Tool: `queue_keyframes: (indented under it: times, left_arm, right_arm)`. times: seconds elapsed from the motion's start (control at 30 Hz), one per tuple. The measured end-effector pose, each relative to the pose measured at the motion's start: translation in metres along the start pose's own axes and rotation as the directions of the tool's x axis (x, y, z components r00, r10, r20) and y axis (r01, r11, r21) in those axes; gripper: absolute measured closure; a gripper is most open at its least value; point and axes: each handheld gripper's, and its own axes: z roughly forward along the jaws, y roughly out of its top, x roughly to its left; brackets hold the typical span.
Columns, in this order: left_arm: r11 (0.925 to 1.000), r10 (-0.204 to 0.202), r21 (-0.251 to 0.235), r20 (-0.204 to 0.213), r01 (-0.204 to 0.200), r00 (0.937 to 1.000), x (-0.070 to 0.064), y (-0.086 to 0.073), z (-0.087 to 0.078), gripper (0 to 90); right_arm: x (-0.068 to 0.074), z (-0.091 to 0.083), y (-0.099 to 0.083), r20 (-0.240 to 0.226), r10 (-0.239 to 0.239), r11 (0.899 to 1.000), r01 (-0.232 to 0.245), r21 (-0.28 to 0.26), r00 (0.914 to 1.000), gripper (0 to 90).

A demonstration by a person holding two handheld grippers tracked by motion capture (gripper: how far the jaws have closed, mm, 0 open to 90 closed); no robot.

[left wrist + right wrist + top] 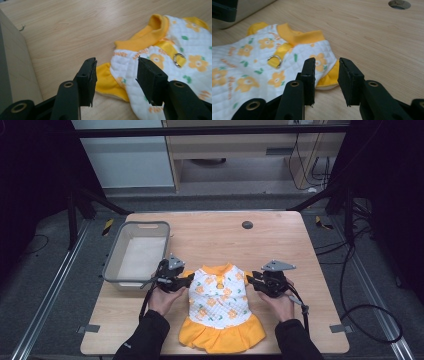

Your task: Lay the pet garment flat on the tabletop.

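A small white quilted dress (219, 300) with orange flowers, an orange collar and an orange skirt lies flat on the wooden table (280, 237), collar pointing away from me. My left gripper (188, 279) sits open at the dress's left sleeve (106, 80), its jaws straddling the sleeve edge just above the table. At the opposite sleeve (330, 77) my right gripper (251, 281) is open too, with the orange cuff between its jaws. A metal ring (178, 60) on an orange strap sits below the collar (299, 36). Neither gripper has closed on the fabric.
A grey plastic basket (114, 265) stands at the table's left, close behind my left gripper. A round cable hole (247, 224) marks the far middle of the table. Black frame posts and cables surround the table.
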Motion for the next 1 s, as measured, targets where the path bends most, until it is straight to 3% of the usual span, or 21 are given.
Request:
queue_keyframes:
  times: [0.03,0.07,0.17,0.27,0.33,0.4,0.63,0.8,0.93,1.0]
  left_arm:
    - [0.9997,-0.021,0.01,-0.005,0.022,0.9998,0.002,-0.001,0.01,49.5]
    - [0.9997,-0.021,0.01,-0.005,0.022,0.9998,0.002,-0.001,0.01,49.6]
    - [0.9966,-0.01,0.082,-0.033,0.012,0.9994,0.004,-0.007,0.03,49.9]
    - [0.9946,-0.03,0.098,-0.02,0.032,0.9993,0.004,-0.008,0.035,50.0]
    - [0.9932,-0.012,0.116,-0.04,0.017,0.9991,0.003,-0.009,0.039,50.4]
    - [0.9914,-0.022,0.128,-0.04,0.027,0.9989,0.002,-0.011,0.043,51.3]
    - [0.9892,-0.066,0.13,-0.023,0.069,0.9975,0.001,-0.015,0.048,61.8]
    - [0.9902,-0.066,0.122,-0.021,0.068,0.9976,-0.004,-0.016,0.048,75.0]
    - [0.9901,-0.067,0.122,-0.017,0.069,0.9976,-0.004,-0.015,0.048,82.1]
    - [0.9911,-0.043,0.125,-0.017,0.045,0.9989,-0.004,-0.013,0.045,82.9]
  right_arm:
    - [-0.004,0.013,0.001,0.017,0.013,1.0,-0.014,0.018,0.9998,65.5]
    - [-0.004,0.013,0.001,0.017,0.013,1.0,-0.014,0.018,0.9998,65.5]
    - [-0.009,0.032,0.001,0.048,0.019,0.998,-0.022,0.054,0.9986,62.8]
    - [-0.012,0.039,-0.001,0.057,0.022,0.997,-0.026,0.074,0.9981,61.3]
    - [-0.014,0.047,-0.004,0.07,0.025,0.994,-0.032,0.102,0.9972,60.0]
    - [-0.017,0.054,-0.008,0.08,0.023,0.991,-0.033,0.127,0.9966,60.2]
    - [-0.017,0.056,-0.009,0.087,0.032,0.99,-0.043,0.133,0.9957,64.8]
    - [-0.011,0.056,-0.009,0.073,0.021,0.989,-0.031,0.146,0.9971,84.9]
    - [-0.006,0.055,-0.008,0.072,0.011,0.989,-0.022,0.147,0.9974,88.1]
    - [-0.006,0.052,-0.007,0.067,0.004,0.991,-0.013,0.136,0.9977,88.4]
